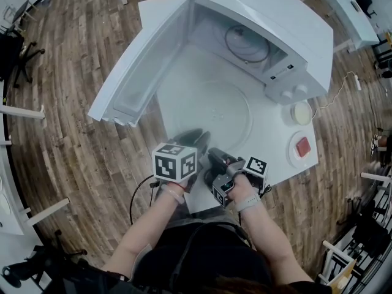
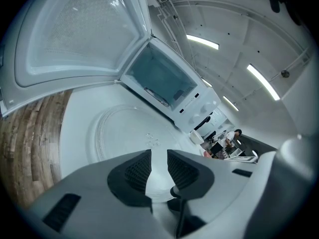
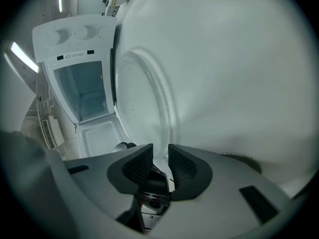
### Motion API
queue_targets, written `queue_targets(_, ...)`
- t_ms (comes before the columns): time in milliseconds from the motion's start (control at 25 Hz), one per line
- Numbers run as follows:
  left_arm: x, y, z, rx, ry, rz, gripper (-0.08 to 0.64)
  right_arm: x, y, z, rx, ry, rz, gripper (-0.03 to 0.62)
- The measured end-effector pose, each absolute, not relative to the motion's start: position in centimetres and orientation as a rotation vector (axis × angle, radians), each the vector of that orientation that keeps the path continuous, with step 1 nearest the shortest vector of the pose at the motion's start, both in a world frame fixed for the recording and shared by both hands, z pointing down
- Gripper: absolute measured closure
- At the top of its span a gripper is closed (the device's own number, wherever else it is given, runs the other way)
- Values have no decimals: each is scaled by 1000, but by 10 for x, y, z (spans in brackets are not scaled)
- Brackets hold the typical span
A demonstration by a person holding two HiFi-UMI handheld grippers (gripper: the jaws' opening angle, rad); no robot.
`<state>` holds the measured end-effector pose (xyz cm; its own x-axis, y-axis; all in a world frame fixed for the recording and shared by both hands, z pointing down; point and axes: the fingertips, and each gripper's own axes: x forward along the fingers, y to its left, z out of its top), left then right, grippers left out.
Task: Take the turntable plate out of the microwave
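The glass turntable plate (image 1: pixel 214 112) lies flat on the white table (image 1: pixel 275 164), just in front of the microwave (image 1: pixel 263 17), whose door (image 1: pixel 138 72) stands swung wide to the left (the roller ring (image 1: pixel 246 43) sits alone on the oven floor). Both grippers hover close together at the plate's near edge. The left gripper (image 2: pixel 159 171) has its jaws apart, gripping nothing; the plate's near rim seems to run just under the gap, though the wide-angle view leaves contact unclear. The right gripper (image 3: pixel 160 166) likewise has its jaws parted and released, with part of the left gripper and the plate's rim showing through the gap. To the right of the plate sit a small cream-filled dish (image 1: pixel 301 113) and a saucer (image 1: pixel 293 155) carrying a red piece (image 1: pixel 302 146).
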<state>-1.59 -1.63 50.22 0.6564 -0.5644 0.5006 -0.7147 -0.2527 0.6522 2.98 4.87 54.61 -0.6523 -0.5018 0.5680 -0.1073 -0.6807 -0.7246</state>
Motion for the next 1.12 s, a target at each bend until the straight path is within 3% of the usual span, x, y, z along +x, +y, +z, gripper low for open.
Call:
queue_targets(560, -18, -14, 505, 1928, -1027, 212, 453, 9, 69, 532, -1008, 1320, -2459, 482)
queue_targets(760, -14, -15, 495, 1965, -1040, 218, 454, 24, 54, 514, -1151, 1790, -2264, 489)
queue_targets(880, -9, -16, 487, 2002, -1039, 219, 454, 32, 38, 496, -1199, 2024, -2072, 527)
queue_targets(1120, -3, -7, 471, 2066, -1038, 209, 513, 43, 27, 469, -1199, 2239, -1768, 565)
